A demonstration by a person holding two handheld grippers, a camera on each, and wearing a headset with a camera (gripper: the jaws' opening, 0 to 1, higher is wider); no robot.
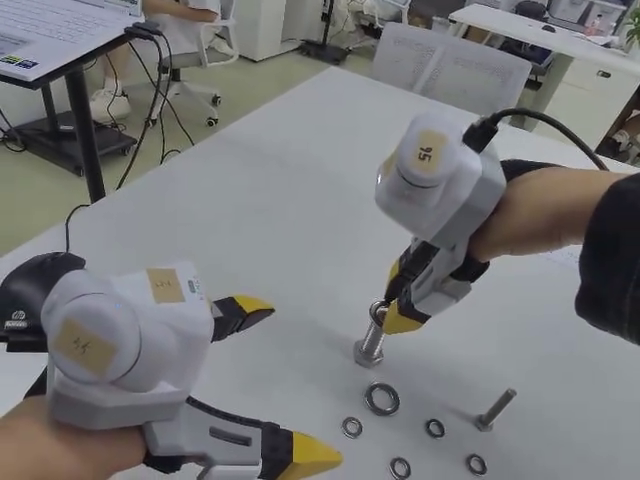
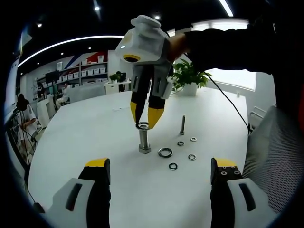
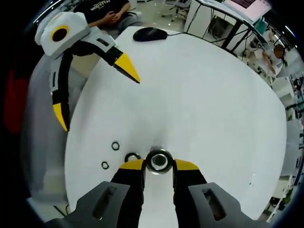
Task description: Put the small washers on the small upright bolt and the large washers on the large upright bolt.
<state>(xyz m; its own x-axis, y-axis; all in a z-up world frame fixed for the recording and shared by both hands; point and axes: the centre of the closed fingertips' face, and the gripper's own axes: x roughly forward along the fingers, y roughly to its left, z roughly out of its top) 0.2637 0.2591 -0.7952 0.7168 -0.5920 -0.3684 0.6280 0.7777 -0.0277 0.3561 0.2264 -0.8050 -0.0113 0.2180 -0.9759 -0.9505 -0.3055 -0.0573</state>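
Head view: right gripper (image 1: pixel 388 312) at centre right of the frame, pointing down at the desk (image 1: pixel 250 200). Its fingers are closed on a large washer (image 1: pixel 377 312), one finger on each side of the ring. The ring sits at the top end of the large bolt (image 1: pixel 369 345), which stands upright on its head on the white desk. Cannot tell whether the ring is over the thread or only touching the tip. The right gripper view agrees: ring pinched between the two yellow tips.

The left gripper (image 1: pixel 282 380) is at the lower left of the frame, fingers spread wide and holding nothing, well apart from both bolts.

Loose on the desk, lower centre of the frame:
- second large washer (image 1: pixel 381 398), flat, just below the large bolt;
- four small washers (image 1: pixel 352 427), flat, spread toward the bottom edge and apart from one another.

The small bolt (image 1: pixel 495 410) is at lower right, near the small washers. The left gripper view shows it upright with a bare shank.

A black mouse (image 1: pixel 32 288) is at the left edge of the frame, behind the left gripper.
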